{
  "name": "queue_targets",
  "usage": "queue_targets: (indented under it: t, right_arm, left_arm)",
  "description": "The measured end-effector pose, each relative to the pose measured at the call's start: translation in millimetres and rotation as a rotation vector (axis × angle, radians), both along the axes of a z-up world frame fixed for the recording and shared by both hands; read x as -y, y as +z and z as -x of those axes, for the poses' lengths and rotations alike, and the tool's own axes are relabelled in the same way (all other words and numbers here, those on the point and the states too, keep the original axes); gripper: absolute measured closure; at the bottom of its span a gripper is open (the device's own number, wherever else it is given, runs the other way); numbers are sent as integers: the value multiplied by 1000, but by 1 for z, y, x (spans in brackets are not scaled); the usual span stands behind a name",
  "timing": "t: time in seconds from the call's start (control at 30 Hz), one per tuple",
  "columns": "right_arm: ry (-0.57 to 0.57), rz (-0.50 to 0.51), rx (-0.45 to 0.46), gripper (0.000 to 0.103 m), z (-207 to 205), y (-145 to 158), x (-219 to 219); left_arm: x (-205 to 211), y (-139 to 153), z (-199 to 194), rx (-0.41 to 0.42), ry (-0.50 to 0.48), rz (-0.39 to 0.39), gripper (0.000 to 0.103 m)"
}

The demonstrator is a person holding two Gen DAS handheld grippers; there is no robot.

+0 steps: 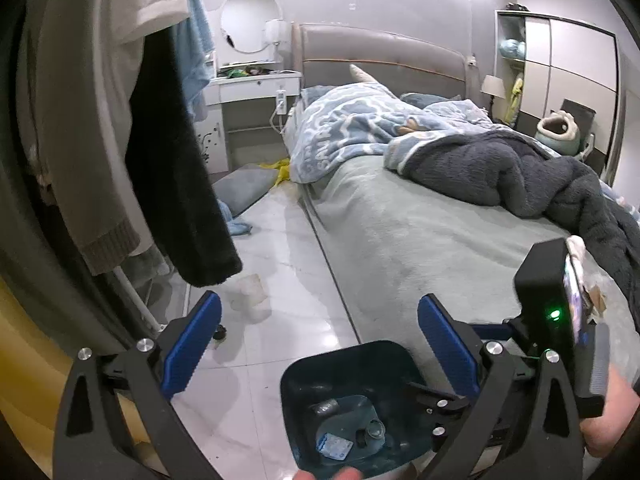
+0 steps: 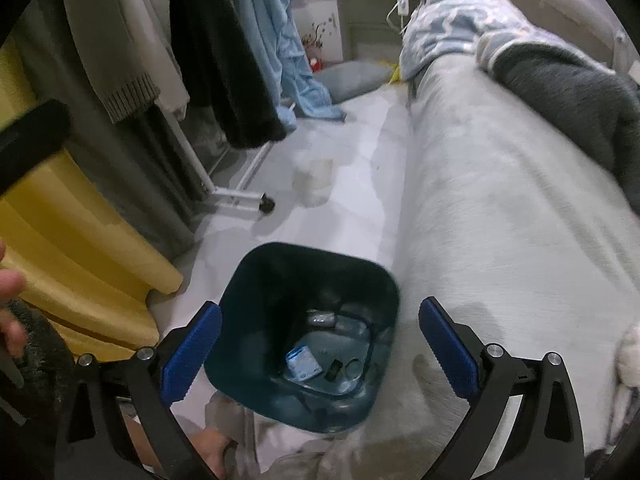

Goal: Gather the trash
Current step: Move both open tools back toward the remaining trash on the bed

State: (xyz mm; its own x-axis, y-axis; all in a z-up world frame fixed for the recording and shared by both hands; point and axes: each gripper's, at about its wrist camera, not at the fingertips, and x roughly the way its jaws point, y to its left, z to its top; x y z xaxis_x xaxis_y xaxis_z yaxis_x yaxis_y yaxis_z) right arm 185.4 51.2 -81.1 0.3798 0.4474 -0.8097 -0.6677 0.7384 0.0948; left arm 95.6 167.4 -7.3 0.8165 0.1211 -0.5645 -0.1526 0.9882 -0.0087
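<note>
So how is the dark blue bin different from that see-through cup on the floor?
The bin is dark blue and solid; the cup is pale and see-through. The bin is much bigger than the cup. The bin holds trash, such as a clear plastic bottle; whether the cup holds anything cannot be told. Both stand upright on the floor beside the bed.

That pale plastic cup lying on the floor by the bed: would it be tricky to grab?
The cup looks thin and translucent, so it is probably light and may crush under a firm squeeze. It seems to lie on its side on glossy tiles, so a nudge could roll or slide it.
</note>
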Motion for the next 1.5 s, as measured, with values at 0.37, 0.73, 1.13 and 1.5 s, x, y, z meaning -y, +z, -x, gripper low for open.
queue_targets:
  t: [0.37,0.73,1.13,1.5]
  right_arm:
    - [-128,-63,86,3,-12,44,79]
    - [-295,-70,107,3,-24,52,161]
    - [-421,-89,112,3,-34,61,235]
    - [-553,-100,97,3,-49,57,304]
  left_arm:
    - [40,15,-7,18,-55,60,3]
    - [96,11,-26,-14,-126,101,3]
    - [159,-3,-43,-72,-205,118,3]
    - [209,-22,-56,-140,-275,120,3]
